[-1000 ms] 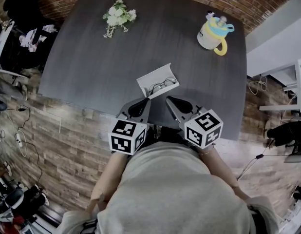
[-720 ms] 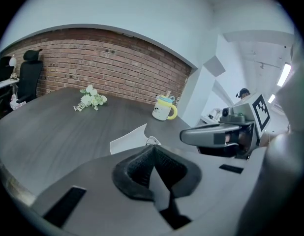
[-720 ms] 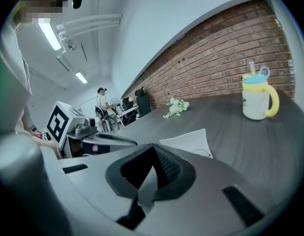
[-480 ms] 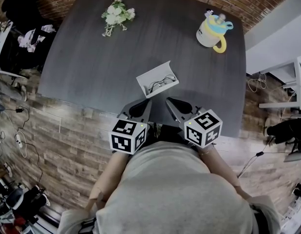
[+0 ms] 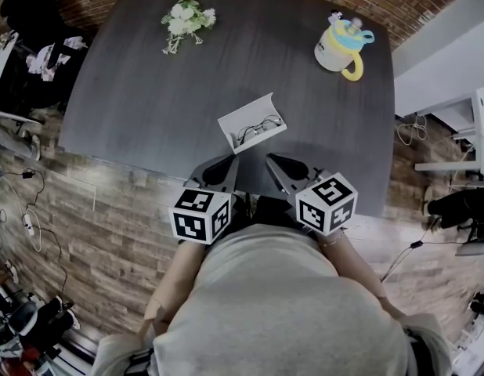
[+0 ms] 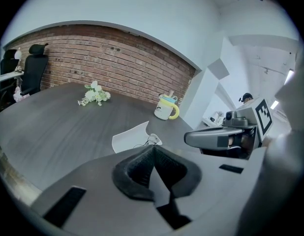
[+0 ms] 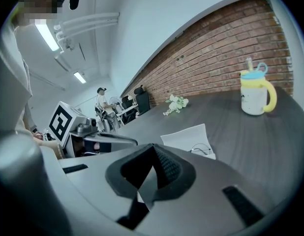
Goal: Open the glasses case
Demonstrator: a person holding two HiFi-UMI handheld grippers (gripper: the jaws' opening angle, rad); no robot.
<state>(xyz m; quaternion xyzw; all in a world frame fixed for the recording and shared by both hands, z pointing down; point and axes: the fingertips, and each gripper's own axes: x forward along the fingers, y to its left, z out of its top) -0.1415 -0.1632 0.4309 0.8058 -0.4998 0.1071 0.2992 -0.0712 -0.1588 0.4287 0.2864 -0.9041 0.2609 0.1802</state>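
Both the left gripper [image 5: 235, 157] and right gripper [image 5: 269, 160] stay put, jaws closed and empty, near the still-open glasses case [image 5: 252, 122]

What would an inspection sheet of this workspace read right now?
Surface: dark grey table.
Job's things: white glasses case, lid up, glasses inside.
Clutter: flower bunch and lidded cup at the far side.
Grippers: left gripper and right gripper both shut, empty, at the near edge, apart from the case.
Cables: loose cables on the floor at both sides.
Surroundings: brick wall, wood floor, office chairs.
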